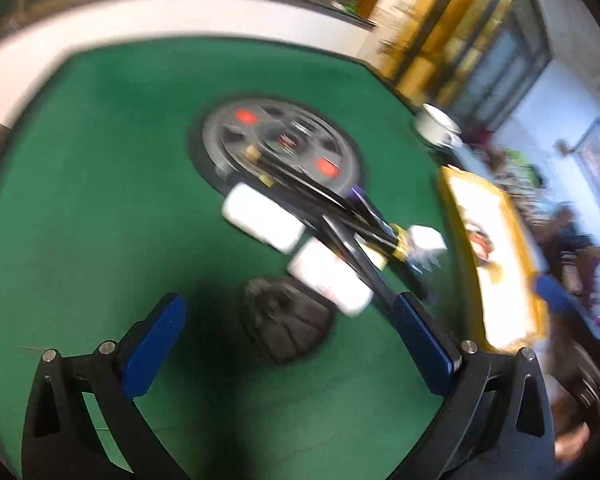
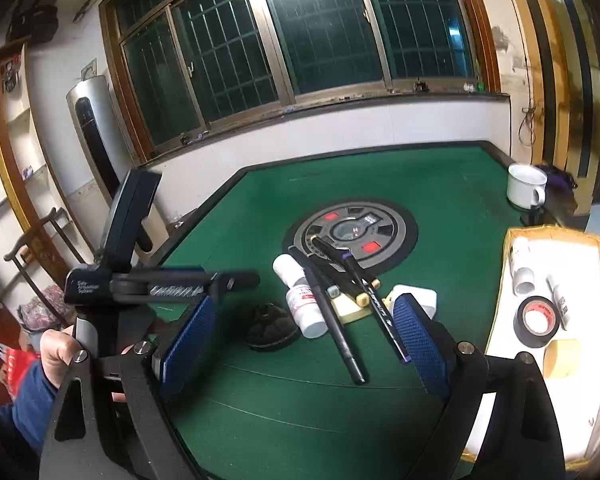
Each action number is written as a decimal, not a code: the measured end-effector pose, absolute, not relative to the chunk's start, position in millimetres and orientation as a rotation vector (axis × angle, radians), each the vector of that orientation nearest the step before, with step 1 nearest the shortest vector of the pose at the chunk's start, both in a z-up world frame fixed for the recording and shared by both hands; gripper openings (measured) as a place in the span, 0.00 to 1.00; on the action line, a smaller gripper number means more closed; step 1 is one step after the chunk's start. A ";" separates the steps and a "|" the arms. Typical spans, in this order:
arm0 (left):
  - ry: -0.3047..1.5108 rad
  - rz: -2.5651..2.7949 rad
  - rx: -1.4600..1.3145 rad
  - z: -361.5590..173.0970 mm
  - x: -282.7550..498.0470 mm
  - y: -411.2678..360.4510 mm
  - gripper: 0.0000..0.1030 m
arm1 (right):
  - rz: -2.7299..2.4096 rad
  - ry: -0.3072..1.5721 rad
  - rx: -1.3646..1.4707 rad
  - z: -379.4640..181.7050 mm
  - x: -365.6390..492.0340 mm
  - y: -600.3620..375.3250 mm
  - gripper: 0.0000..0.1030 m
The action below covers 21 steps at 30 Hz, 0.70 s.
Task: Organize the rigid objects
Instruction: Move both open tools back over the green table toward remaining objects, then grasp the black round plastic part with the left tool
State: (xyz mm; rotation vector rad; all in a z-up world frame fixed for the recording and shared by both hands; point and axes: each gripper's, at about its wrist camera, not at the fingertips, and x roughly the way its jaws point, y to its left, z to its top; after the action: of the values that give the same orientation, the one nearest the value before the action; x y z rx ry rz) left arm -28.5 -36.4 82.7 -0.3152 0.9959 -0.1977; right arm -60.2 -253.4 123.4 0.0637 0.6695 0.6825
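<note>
Both my tools spread wide, nothing gripped: left tool and right tool hang over the bench. Pens, white bottle, black cap piled mid-bench; box w/ tape sits right, prob. the drop spot.

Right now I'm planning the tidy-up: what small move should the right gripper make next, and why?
Probably ease the right gripper forward and down onto the nearest black pen. Its jaws are open and empty, that pen lies between them on the green table, and the cardboard box sits just to the right.
</note>
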 end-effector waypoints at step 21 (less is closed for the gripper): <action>1.038 -0.034 -0.034 27.0 -11.7 -83.0 0.88 | 0.664 0.870 0.053 79.6 -38.7 -267.0 0.85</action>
State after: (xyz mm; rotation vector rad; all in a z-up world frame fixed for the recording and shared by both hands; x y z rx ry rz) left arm -11.7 -83.0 27.0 -0.0338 1.0384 -0.0345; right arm -38.7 -267.0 79.6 0.0530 0.8701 0.6640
